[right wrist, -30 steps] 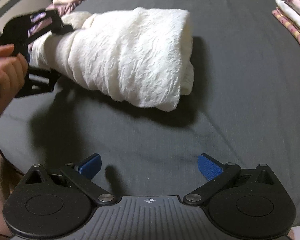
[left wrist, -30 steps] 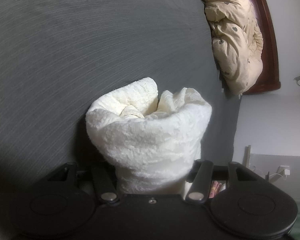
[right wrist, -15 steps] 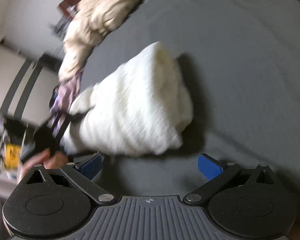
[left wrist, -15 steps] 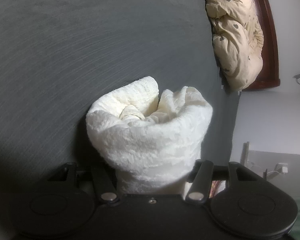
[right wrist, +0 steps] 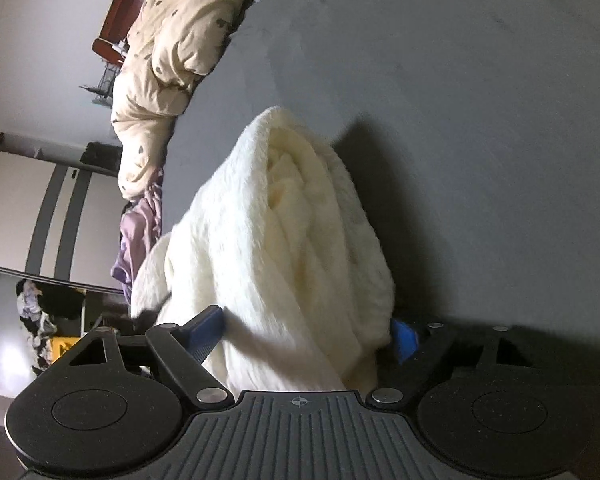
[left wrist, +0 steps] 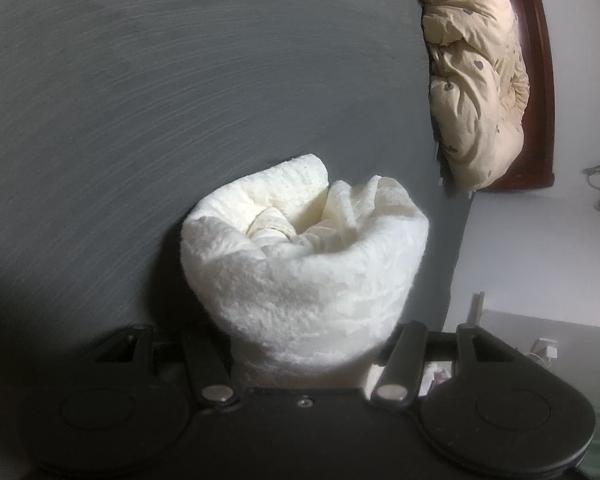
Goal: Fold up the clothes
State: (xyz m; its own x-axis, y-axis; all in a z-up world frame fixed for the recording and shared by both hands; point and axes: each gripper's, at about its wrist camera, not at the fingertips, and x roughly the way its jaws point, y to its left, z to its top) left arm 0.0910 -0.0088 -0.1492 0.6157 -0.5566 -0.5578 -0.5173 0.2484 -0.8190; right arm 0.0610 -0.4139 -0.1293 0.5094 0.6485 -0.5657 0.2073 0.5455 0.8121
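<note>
A rolled cream-white fluffy garment (left wrist: pixel 300 280) lies on the dark grey bed sheet (left wrist: pixel 140 100). My left gripper (left wrist: pixel 308 344) is shut on one end of the roll, whose open end faces away from the camera. In the right wrist view the same garment (right wrist: pixel 284 220) fills the space between the blue pads (right wrist: pixel 208 330) of my right gripper (right wrist: pixel 306 334). Its jaws are closing, and both pads touch the fabric at the sides of the roll. The left gripper's fingertips are hidden by the fabric.
A beige duvet (left wrist: pixel 476 72) is bunched against the dark red headboard (left wrist: pixel 540 80) at the bed's edge. Purple clothing (right wrist: pixel 140 232) hangs off the bed below the duvet (right wrist: pixel 168 48). A wardrobe (right wrist: pixel 40 200) and a heap of clothes (right wrist: pixel 36 312) stand beyond.
My right gripper has rolled and swung in from the open sheet to the roll's free end, and its jaws have narrowed around it. The left gripper has kept its hold in place.
</note>
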